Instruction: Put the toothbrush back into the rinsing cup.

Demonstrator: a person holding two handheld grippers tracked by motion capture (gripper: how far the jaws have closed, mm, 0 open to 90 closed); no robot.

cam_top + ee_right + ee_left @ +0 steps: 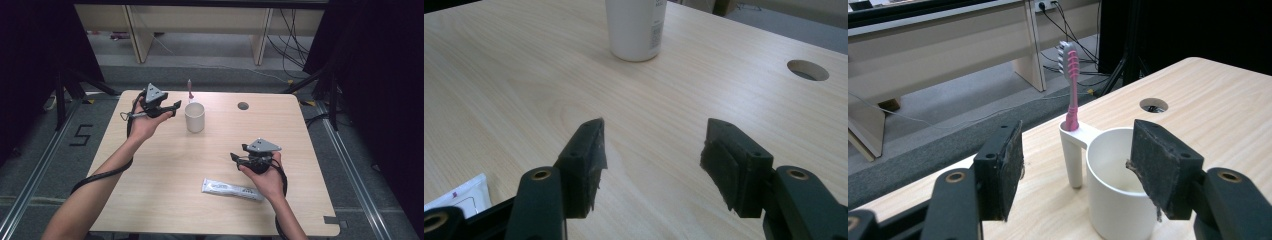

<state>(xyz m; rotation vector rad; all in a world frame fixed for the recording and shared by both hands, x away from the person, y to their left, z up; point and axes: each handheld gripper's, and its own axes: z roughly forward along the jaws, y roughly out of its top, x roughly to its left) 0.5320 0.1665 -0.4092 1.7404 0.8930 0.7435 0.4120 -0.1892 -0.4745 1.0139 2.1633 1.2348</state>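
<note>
A white cup (194, 117) stands at the far middle of the table. A pink toothbrush (190, 90) stands upright, head up, in a holder on the cup's far side. In the left gripper view the toothbrush (1071, 85) and cup (1118, 185) lie just beyond the jaws. My left gripper (175, 107) is held just left of the cup, open, with nothing between its pads (1003, 170). At the near right my right gripper (234, 157) hovers open and empty over bare wood (651, 145). A white toothpaste tube (232, 189) lies flat below it.
A round cable hole (243, 106) sits in the tabletop right of the cup. The light wooden table (165, 165) has open surface in its middle and left. Beyond the far edge are grey floor, desk legs and loose cables.
</note>
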